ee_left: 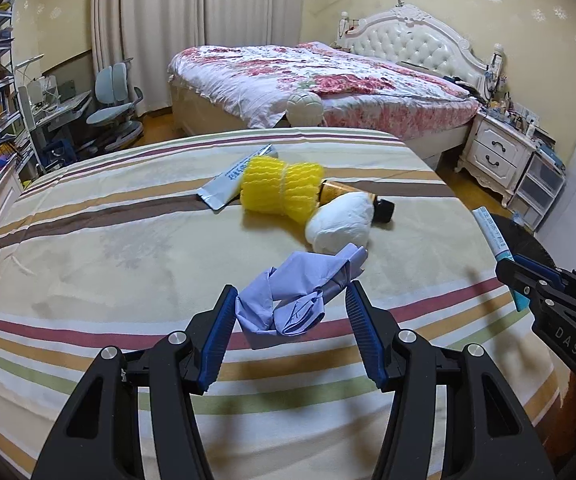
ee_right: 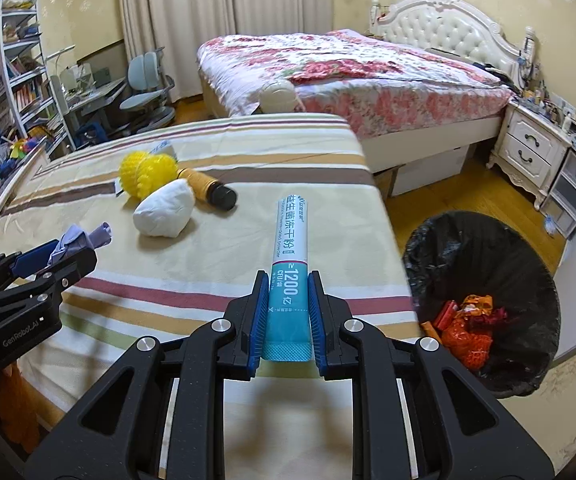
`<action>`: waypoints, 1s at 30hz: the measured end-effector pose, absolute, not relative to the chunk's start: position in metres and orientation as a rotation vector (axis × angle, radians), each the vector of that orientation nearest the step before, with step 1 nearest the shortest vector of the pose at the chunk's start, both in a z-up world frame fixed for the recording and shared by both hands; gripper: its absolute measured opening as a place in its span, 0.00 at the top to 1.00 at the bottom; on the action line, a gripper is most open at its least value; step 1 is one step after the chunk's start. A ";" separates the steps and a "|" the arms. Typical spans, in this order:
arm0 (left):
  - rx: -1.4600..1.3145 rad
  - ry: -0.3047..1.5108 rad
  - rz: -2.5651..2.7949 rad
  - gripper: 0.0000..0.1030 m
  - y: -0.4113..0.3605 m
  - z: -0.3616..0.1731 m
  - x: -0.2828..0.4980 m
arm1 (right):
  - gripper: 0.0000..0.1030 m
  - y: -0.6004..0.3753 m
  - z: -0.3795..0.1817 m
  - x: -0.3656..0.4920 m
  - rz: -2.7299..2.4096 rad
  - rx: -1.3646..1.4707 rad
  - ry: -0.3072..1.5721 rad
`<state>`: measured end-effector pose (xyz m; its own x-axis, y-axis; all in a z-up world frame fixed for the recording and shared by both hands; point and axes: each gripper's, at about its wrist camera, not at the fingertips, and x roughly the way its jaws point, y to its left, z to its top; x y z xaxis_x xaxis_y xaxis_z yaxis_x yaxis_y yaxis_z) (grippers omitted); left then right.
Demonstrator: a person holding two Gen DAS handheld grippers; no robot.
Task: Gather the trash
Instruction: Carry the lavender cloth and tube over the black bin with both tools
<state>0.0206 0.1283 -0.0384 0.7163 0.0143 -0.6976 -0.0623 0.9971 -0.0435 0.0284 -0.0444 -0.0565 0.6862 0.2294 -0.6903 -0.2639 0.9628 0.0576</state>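
1. Your left gripper [ee_left: 291, 307] hangs low over the striped bedsheet-covered bed [ee_left: 128, 248], its blue-padded fingers [ee_left: 218, 336] spread wide on either side of a crumpled lavender-blue disposable glove [ee_left: 300, 296]. The left pad touches the glove's edge; the right pad stands just clear of it – released, not pinching.
2. Your right gripper [ee_right: 288, 304] is clenched on a long white-and-teal sachet printed with "1200" [ee_right: 291, 248]. The teal end sits between the pads and the white end points forward, over the bed's right side.
3. In the left wrist view the same sachet [ee_left: 492, 236] shows at the right edge, sticking up out of the right gripper [ee_left: 516, 276].
4. Farther along the bed lies a small cluster – a yellow bristly mesh scrubber tied in the middle [ee_left: 280, 188], a crumpled white tissue wad [ee_left: 342, 222], and an amber bottle with a black cap [ee_left: 368, 198] lying on its side behind them. The tissue wad touches the bottle, and the scrubber hides the bottle's base.
5. A flat silver-grey foil packet [ee_left: 230, 182] lies partly under the scrubber's left end.
6. On the wooden floor to the right of the bed stands a round bin lined with a black plastic bag [ee_right: 488, 240]. Orange-red netting and wrappers [ee_right: 468, 332] lie in its bottom
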 end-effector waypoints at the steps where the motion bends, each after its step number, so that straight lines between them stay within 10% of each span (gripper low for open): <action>1: -0.065 0.765 0.033 0.46 0.124 -0.037 0.021 | 0.81 -0.050 -0.055 0.029 0.266 -0.042 0.761; 30: 0.094 0.710 -0.244 0.46 -0.078 -0.024 0.093 | 0.81 -0.215 -0.061 0.064 -0.045 0.104 0.713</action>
<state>0.0930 -0.0778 -0.0240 0.7314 -0.1897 -0.6550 0.2531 0.9674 0.0025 0.0644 -0.2149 -0.0612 0.7555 -0.0057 -0.6551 0.0765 0.9939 0.0796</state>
